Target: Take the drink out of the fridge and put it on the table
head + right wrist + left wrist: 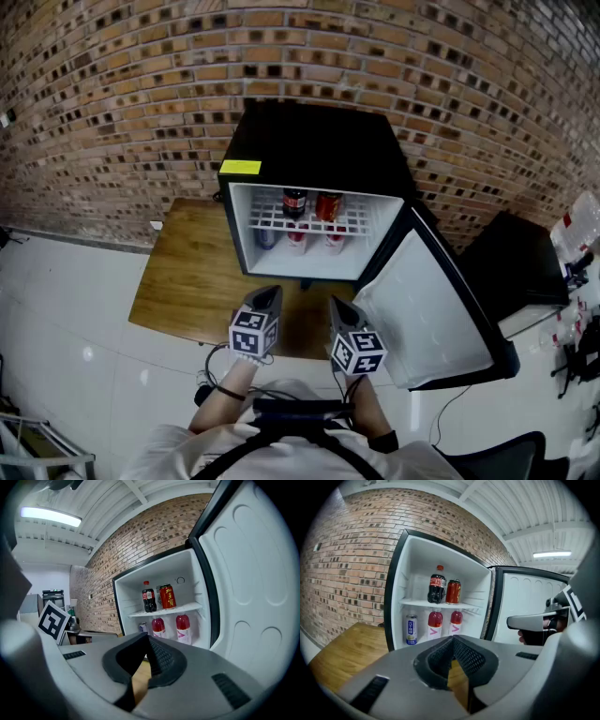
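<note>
Presently in hand: the reach toward the fridge (309,150); none of the drinks has left it, so I judge the task barely begun.
Left tool (452,641): jaws closed, pads meeting, nothing between them, touching nothing.
Right tool (148,641): jaws likewise together and empty; it sits just beside the left tool, on its right.
Fridge position: straight ahead of both tools, with its door (431,309) swung wide to the right of the right tool.
Upper shelf (361,225): cola bottle (437,587) and red can (453,591), upright, close side by side; I cannot tell whether they touch.
Lower level: blue-and-white can (411,629) at the left, then two red bottles (435,623) with pink labels, all upright.
Tabletop (187,281): wooden, carrying the fridge; a bare stretch lies ahead and to the left of the left tool.
Drink to take: the task names none; any of the five is in reach of either tool, by my reckoning.
Doing it well: I should open the jaws before entering, come in level, close on the body of one drink from its free side, draw it straight out upright, and set it on the bare wood.
Risk: a neighbouring drink could be nudged over, since they stand close.
</note>
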A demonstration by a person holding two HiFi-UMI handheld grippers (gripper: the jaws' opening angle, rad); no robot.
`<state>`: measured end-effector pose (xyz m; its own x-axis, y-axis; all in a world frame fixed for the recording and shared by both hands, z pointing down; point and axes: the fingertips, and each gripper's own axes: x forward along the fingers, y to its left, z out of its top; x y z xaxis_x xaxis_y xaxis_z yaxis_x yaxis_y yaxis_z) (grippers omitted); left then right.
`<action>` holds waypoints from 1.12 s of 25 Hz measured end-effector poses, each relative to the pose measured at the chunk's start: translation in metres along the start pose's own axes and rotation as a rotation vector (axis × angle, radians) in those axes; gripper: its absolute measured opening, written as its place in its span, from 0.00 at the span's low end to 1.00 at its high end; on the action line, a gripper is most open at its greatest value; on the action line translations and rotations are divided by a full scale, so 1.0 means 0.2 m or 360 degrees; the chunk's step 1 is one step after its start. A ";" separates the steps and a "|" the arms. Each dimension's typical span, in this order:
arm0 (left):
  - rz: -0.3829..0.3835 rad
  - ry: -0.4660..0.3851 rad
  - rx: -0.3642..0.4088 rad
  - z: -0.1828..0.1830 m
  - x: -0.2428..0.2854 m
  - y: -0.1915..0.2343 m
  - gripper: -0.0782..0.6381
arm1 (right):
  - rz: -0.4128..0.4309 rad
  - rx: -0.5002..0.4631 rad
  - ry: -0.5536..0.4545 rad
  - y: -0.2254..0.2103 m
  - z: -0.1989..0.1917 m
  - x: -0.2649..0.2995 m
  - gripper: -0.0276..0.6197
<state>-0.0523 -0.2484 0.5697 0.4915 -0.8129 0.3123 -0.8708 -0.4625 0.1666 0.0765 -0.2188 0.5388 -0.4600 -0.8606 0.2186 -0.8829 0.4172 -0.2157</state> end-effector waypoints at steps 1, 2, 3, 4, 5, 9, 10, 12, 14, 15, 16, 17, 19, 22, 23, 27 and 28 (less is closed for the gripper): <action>-0.0004 -0.0004 0.0002 0.00 0.00 0.00 0.11 | -0.0002 0.0001 -0.0001 0.00 0.00 0.00 0.06; -0.0006 -0.0009 0.0006 0.01 0.00 0.00 0.11 | -0.0003 0.0001 -0.0001 0.00 0.00 0.00 0.06; -0.0007 -0.0014 0.0013 0.02 0.01 0.00 0.11 | -0.0004 0.0002 -0.0003 0.00 0.00 0.00 0.06; -0.0003 -0.0022 0.0026 0.03 0.02 0.00 0.11 | -0.0005 0.0001 -0.0005 0.00 0.01 0.00 0.06; 0.0004 -0.0034 0.0042 0.05 0.03 0.01 0.11 | -0.0005 0.0000 -0.0007 -0.01 0.01 0.01 0.06; 0.0027 -0.0115 0.0114 0.21 0.08 0.04 0.18 | -0.0006 -0.0004 -0.0021 -0.01 0.03 0.01 0.06; 0.0027 -0.0141 0.0135 0.27 0.09 0.04 0.18 | -0.0009 -0.0005 -0.0025 -0.02 0.04 0.01 0.06; 0.0031 -0.0192 0.0180 0.40 0.12 0.05 0.21 | -0.0018 -0.0004 -0.0033 -0.03 0.05 0.00 0.06; 0.0035 -0.0236 0.0217 0.52 0.16 0.06 0.25 | -0.0029 -0.0004 -0.0041 -0.04 0.06 0.00 0.06; 0.0039 -0.0254 0.0234 0.57 0.18 0.07 0.28 | -0.0033 -0.0004 -0.0044 -0.05 0.06 -0.01 0.06; 0.0044 -0.0265 0.0251 0.62 0.20 0.07 0.34 | -0.0037 -0.0004 -0.0048 -0.05 0.07 -0.01 0.06; 0.0048 -0.0270 0.0265 0.67 0.23 0.08 0.40 | -0.0041 -0.0004 -0.0051 -0.06 0.07 -0.01 0.06; 0.0050 -0.0263 0.0283 0.74 0.30 0.09 0.51 | -0.0047 -0.0003 -0.0057 -0.06 0.08 -0.02 0.06; 0.0055 -0.0225 0.0285 0.82 0.41 0.12 0.61 | -0.0062 0.0000 -0.0063 -0.07 0.09 -0.03 0.06; 0.0060 -0.0217 0.0292 0.85 0.44 0.12 0.62 | -0.0069 0.0001 -0.0065 -0.08 0.09 -0.04 0.06; 0.0103 -0.0186 0.0305 0.92 0.59 0.19 0.64 | -0.0097 0.0005 -0.0074 -0.11 0.09 -0.07 0.06; 0.0114 -0.0173 0.0303 0.93 0.62 0.21 0.65 | -0.0104 0.0007 -0.0078 -0.11 0.09 -0.07 0.06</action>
<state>-0.0254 -0.4347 0.4411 0.4354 -0.8748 0.2126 -0.8913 -0.4521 -0.0349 0.1052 -0.2206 0.5238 -0.3961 -0.8992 0.1857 -0.9104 0.3583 -0.2068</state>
